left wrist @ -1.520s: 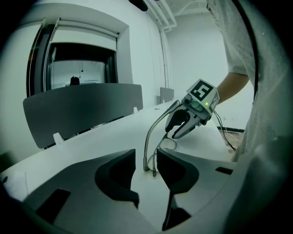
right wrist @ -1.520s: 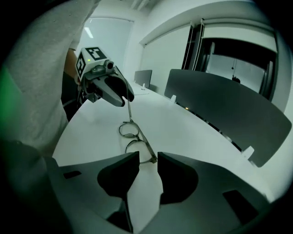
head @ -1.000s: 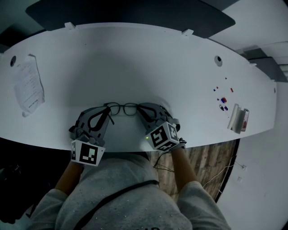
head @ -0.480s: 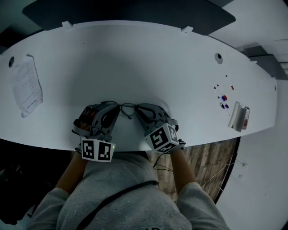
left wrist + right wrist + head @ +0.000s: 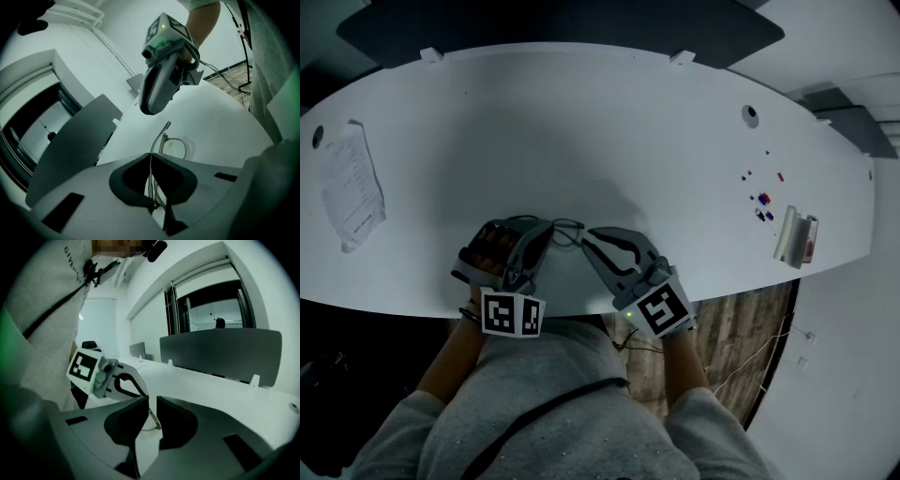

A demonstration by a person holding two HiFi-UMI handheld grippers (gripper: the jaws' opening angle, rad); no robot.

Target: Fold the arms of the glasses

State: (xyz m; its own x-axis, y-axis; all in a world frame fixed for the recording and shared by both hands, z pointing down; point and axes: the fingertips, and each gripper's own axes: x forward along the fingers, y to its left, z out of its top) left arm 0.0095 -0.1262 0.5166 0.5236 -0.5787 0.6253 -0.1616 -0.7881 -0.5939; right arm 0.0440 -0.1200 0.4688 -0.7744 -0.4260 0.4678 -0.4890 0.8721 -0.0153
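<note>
The thin dark-rimmed glasses are near the front edge of the white table, between my two grippers. My left gripper is shut on them. In the left gripper view the thin frame runs straight through the closed left gripper, with one lens ring just past the tips. My right gripper hangs above and beside the glasses without touching them, as the left gripper view shows. In its own view the right gripper has a narrow empty gap, and a bit of the glasses shows beyond it.
A printed sheet lies at the table's far left. Small coloured bits and a silvery object sit at the right. A dark partition runs along the back edge. The table's front edge is just under my hands.
My left gripper has rolled and sunk with the glasses, which now stand edge-on instead of facing up. My right gripper has lifted away from them and drawn back to the right.
</note>
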